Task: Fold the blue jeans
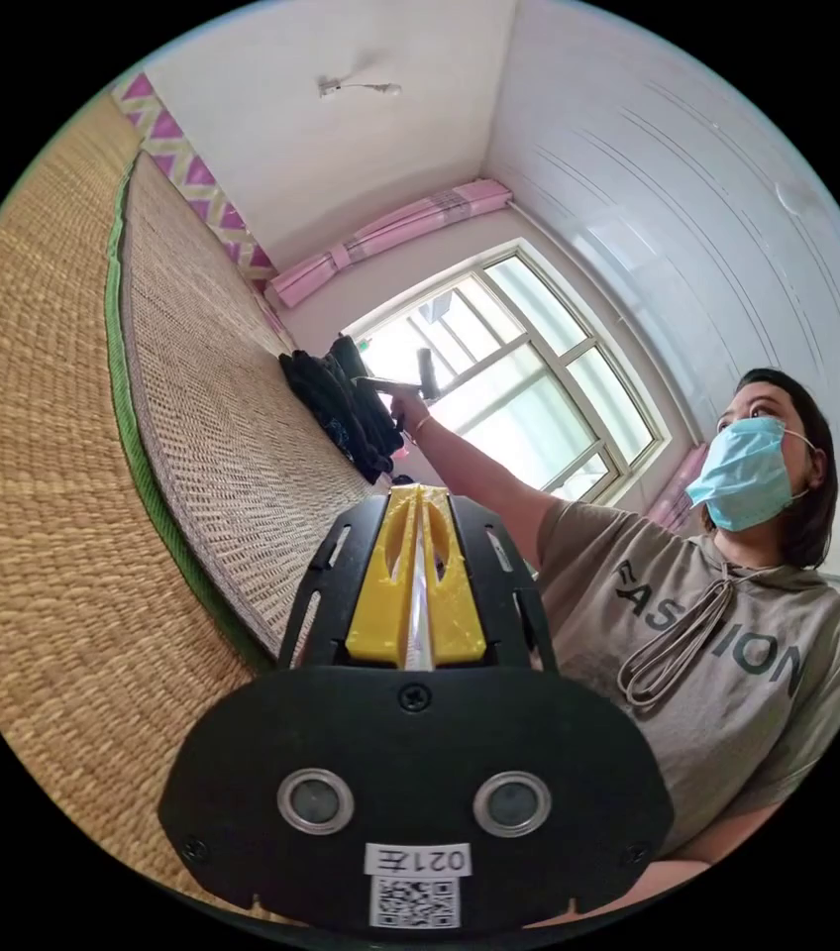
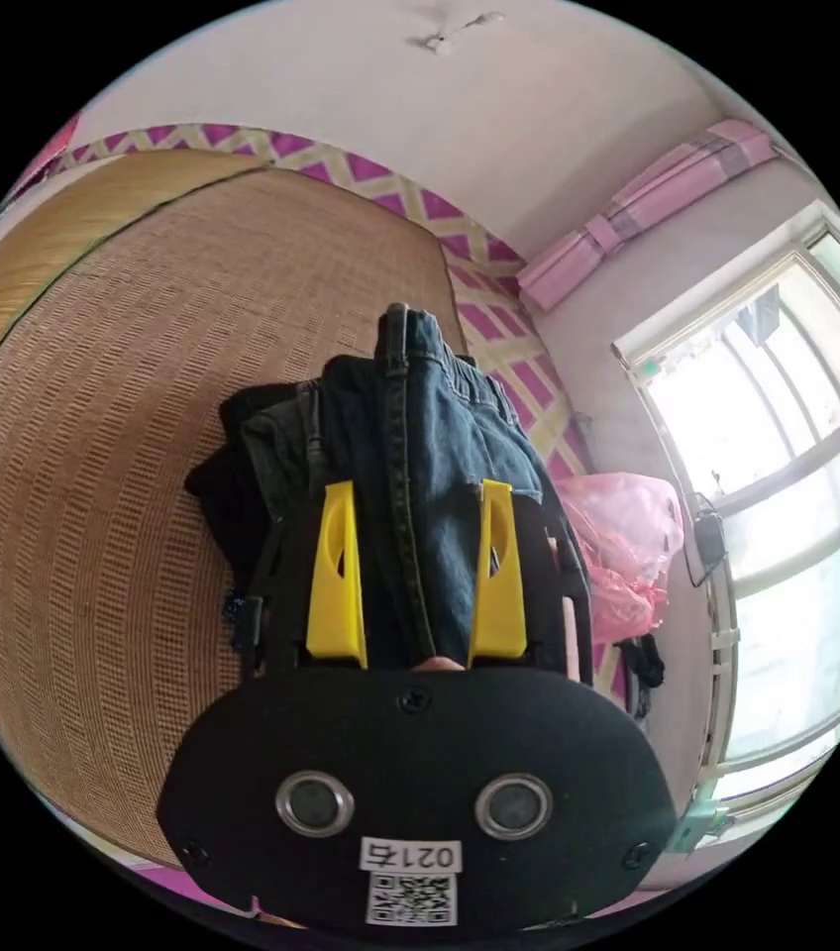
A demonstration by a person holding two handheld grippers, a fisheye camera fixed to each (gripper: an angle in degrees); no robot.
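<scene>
dark blue jeans (image 2: 430, 446), bunched on mat (image 2: 123, 475)

- A woven straw mat (image 2: 93, 475) spreads beneath and around the right claw (image 2: 415, 575); a green border strip (image 1: 133, 436) runs along the mat's edge beside the left claw (image 1: 418, 584)
- Beyond the right claw, a purple-and-cream diamond-patterned band (image 2: 460, 238) edges the mat
- White walls and ceiling (image 1: 697, 198); a bright multi-pane window (image 1: 509, 376) ahead of the left claw
- Pink rolled curtain (image 1: 390, 233) above the window; a pink plastic bag (image 2: 618, 545) beside the right claw
</scene>
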